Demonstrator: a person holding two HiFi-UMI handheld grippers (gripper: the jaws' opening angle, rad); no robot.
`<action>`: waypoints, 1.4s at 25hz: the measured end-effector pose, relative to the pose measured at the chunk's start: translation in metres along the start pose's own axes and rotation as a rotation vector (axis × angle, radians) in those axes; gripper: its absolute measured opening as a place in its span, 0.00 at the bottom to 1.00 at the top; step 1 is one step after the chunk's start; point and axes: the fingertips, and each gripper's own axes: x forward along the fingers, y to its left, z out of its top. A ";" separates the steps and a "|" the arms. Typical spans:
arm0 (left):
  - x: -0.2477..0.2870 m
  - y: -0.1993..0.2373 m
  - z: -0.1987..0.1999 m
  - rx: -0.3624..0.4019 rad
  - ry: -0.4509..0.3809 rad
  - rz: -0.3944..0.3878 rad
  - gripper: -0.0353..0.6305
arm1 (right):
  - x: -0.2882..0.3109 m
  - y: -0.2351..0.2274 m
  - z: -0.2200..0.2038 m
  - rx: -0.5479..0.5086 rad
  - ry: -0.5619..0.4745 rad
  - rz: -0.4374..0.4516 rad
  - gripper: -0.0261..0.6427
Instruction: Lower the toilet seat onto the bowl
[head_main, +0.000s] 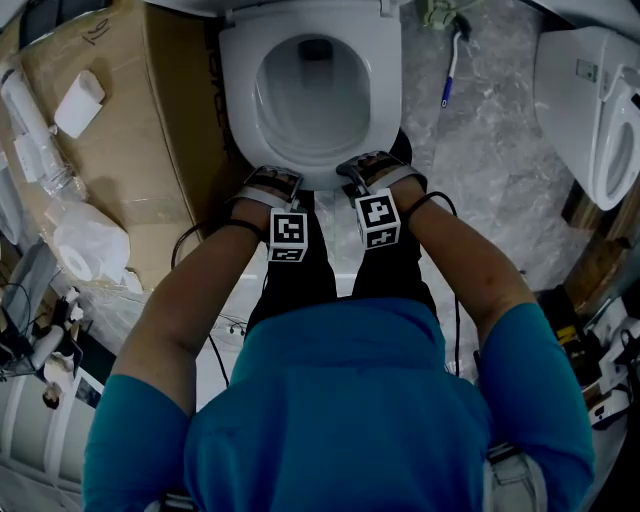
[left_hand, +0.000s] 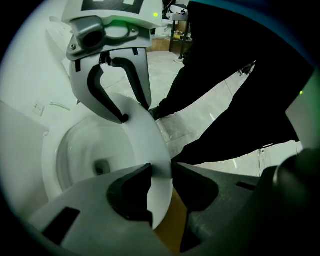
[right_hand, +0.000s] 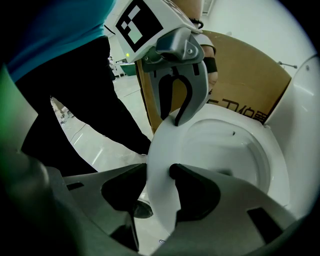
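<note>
Toilet seat (head_main: 238, 90) — white, lying down over the bowl (head_main: 312, 110). Left gripper (head_main: 272, 186) and right gripper (head_main: 362, 172) — each clamped on the seat's near rim, side by side.

The floor (head_main: 500, 160) is glossy grey marble-patterned tile that catches pale streaks of light. A large brown cardboard box (head_main: 150, 120) stands along the left, dark print on its side, with a small white box (head_main: 80, 103) resting on top. A white paper roll (head_main: 90, 245) sits by its near corner. A second white toilet (head_main: 590, 110) stands at the right edge. A blue-handled brush (head_main: 450, 75) lies on the tile, and wooden pieces (head_main: 600, 265) lie further right.
</note>
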 end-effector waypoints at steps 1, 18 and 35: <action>0.002 0.000 0.000 0.000 0.001 -0.001 0.25 | 0.002 0.000 -0.001 0.001 0.002 0.001 0.31; 0.042 0.006 -0.008 -0.003 0.049 -0.019 0.24 | 0.034 -0.005 -0.019 0.072 0.027 0.043 0.29; 0.033 0.006 -0.009 -0.005 0.037 -0.031 0.24 | 0.017 -0.016 -0.024 0.134 0.026 0.028 0.29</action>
